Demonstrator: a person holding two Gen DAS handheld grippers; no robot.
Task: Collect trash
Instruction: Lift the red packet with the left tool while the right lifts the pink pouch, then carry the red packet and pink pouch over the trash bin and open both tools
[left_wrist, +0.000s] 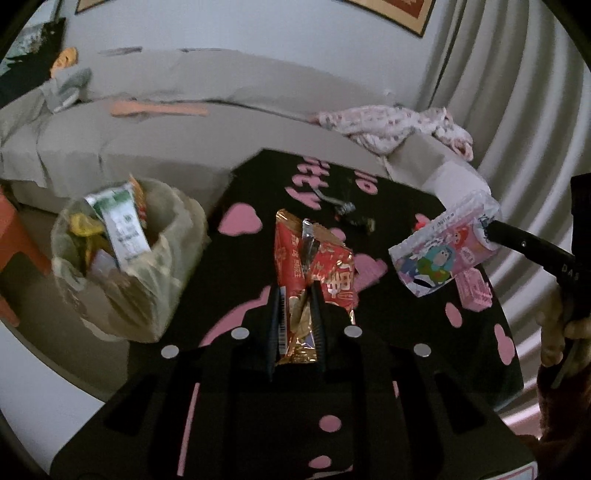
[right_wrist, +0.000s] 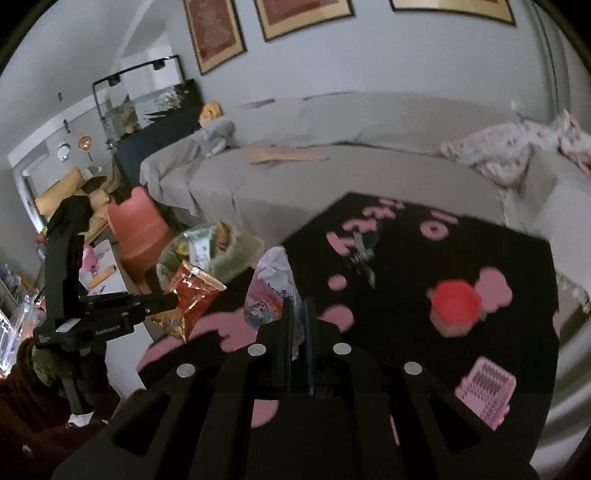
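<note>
My left gripper (left_wrist: 295, 291) is shut on a red and gold snack wrapper (left_wrist: 314, 262), held above the black table with pink hearts (left_wrist: 406, 332). The wrapper also shows in the right wrist view (right_wrist: 192, 295), held by the left gripper (right_wrist: 173, 301). My right gripper (right_wrist: 298, 306) is shut on a pink cartoon-printed wrapper (right_wrist: 269, 291); this wrapper shows in the left wrist view (left_wrist: 443, 247) at the right, above the table. A lined trash bin (left_wrist: 122, 258) full of wrappers stands on the floor left of the table; it also shows in the right wrist view (right_wrist: 210, 251).
On the table lie a red cup (right_wrist: 456, 301), a pink basket-like item (right_wrist: 485, 391) and a small dark grey object (right_wrist: 364, 256). A grey sofa (right_wrist: 332, 158) with a patterned cloth (right_wrist: 517, 151) runs behind. An orange chair (right_wrist: 136, 229) stands left of the bin.
</note>
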